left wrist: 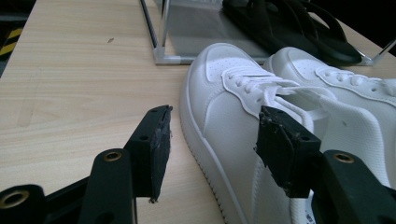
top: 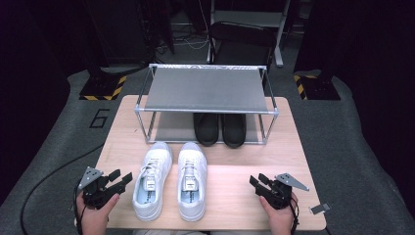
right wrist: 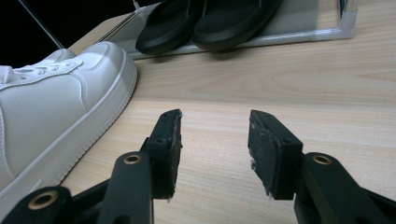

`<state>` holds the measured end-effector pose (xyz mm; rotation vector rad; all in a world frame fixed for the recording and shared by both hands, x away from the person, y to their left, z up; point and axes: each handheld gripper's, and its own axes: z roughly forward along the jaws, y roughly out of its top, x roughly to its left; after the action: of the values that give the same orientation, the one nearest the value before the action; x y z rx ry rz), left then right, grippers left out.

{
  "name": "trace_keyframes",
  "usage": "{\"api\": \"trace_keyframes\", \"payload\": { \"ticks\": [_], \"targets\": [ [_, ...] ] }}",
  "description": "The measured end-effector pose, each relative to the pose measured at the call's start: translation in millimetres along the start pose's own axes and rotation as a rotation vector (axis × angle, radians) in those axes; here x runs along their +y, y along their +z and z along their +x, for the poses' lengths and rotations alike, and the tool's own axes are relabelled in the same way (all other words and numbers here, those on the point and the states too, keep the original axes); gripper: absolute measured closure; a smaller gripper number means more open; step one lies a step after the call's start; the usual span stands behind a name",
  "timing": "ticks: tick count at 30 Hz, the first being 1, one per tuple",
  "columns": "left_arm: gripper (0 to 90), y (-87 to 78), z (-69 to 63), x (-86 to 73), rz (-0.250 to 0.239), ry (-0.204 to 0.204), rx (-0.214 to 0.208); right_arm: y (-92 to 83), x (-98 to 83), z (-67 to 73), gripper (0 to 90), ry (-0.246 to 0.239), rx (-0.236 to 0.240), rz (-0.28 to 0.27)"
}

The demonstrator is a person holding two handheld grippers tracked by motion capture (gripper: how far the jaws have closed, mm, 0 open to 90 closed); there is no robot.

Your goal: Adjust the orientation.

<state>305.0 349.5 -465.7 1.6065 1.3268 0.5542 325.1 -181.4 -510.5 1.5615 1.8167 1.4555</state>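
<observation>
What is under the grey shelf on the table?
Under the top shelf of the metal rack sits a pair of black sandals on the lower shelf, toes toward the white sneakers. The top shelf covers the sandals' back parts, so those stay hidden.

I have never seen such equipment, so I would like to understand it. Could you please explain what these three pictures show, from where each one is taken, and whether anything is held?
No robot arm is here. A person sits at a wooden table and holds one tool in each hand: the left hand-held gripper and the right hand-held gripper. Each has two black jaws.

The high view looks down from above the person. The other two pictures come from a small camera riding on each tool, looking along its jaws.

On the table lie two white sneakers side by side. Behind them stands a metal shoe rack, with black sandals on its lower shelf.

Both grippers are open and hold nothing. The left one points at the left sneaker.
</observation>
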Motion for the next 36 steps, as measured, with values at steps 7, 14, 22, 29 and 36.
{"api": "trace_keyframes", "payload": {
  "ticks": [7, 14, 22, 29, 36],
  "targets": [
    [42.8, -5.5, -7.4, -1.2, -0.002, -0.007, -0.021, -0.5, 0.2, 0.5, 55.4, 0.007, 0.001, 0.0],
    [43.3, -5.9, -12.0, -2.6, 0.009, -0.027, -0.035, -0.4, -0.3, -0.7, 55.4, 0.018, 0.006, 0.005],
    [48.9, -4.7, -17.8, -9.6, 0.024, -0.038, -0.053, -0.1, -1.3, -3.5, 54.8, 0.036, 0.008, 0.0],
    [50.3, 7.3, -23.1, -20.6, 0.073, -0.02, -0.053, 0.5, -2.2, -3.4, 54.5, 0.054, 0.009, 0.009],
    [51.8, 16.2, -24.1, -27.8, 0.125, -0.024, -0.063, 0.5, -2.9, -5.6, 54.0, 0.072, 0.014, 0.009]
  ]
}}
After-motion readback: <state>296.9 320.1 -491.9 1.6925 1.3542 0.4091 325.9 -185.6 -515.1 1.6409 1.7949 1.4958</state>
